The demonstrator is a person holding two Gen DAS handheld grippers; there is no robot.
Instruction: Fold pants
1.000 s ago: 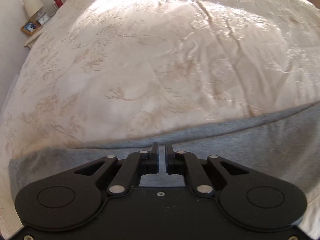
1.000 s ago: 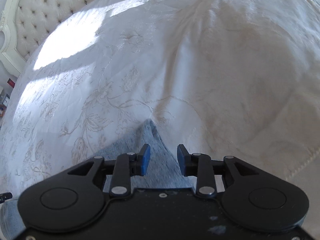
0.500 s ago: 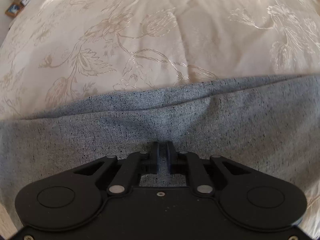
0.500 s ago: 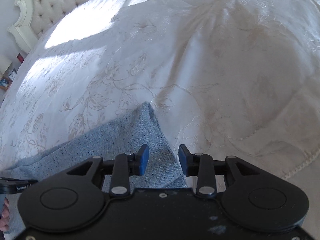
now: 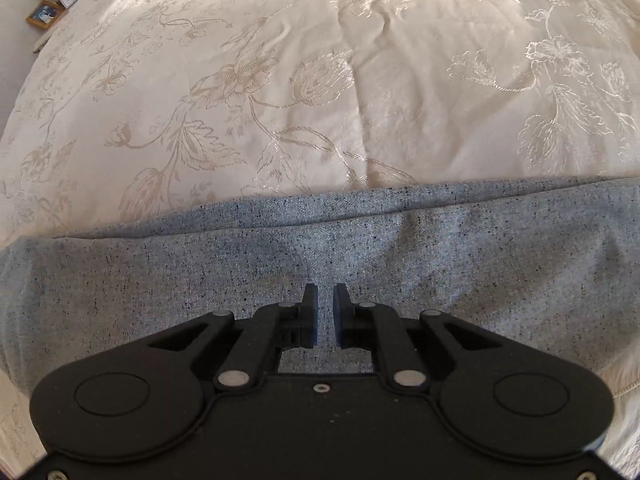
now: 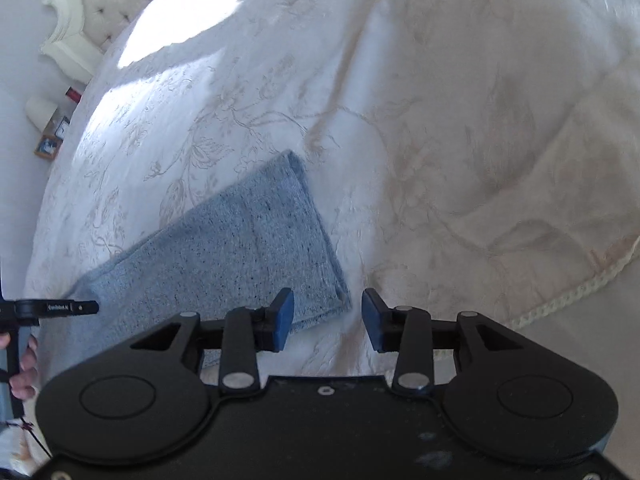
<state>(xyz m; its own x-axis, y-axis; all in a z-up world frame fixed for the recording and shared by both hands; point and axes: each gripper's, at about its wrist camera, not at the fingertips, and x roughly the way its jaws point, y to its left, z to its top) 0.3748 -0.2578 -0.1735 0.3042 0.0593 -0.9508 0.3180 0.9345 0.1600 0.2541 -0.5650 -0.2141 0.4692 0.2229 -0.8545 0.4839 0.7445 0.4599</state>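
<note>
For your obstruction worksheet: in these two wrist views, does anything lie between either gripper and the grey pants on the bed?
Nothing visible does. The left gripper hangs directly over the grey pants, jaws slightly apart. The right gripper, jaws open, sits at the pants' near corner, with only bare bedspread around it.

The pants [image 6: 240,240] lie flat on the bedspread [image 6: 440,120], the headboard [image 6: 108,4] far behind, a nightstand [image 5: 44,20] beyond its left edge
</note>
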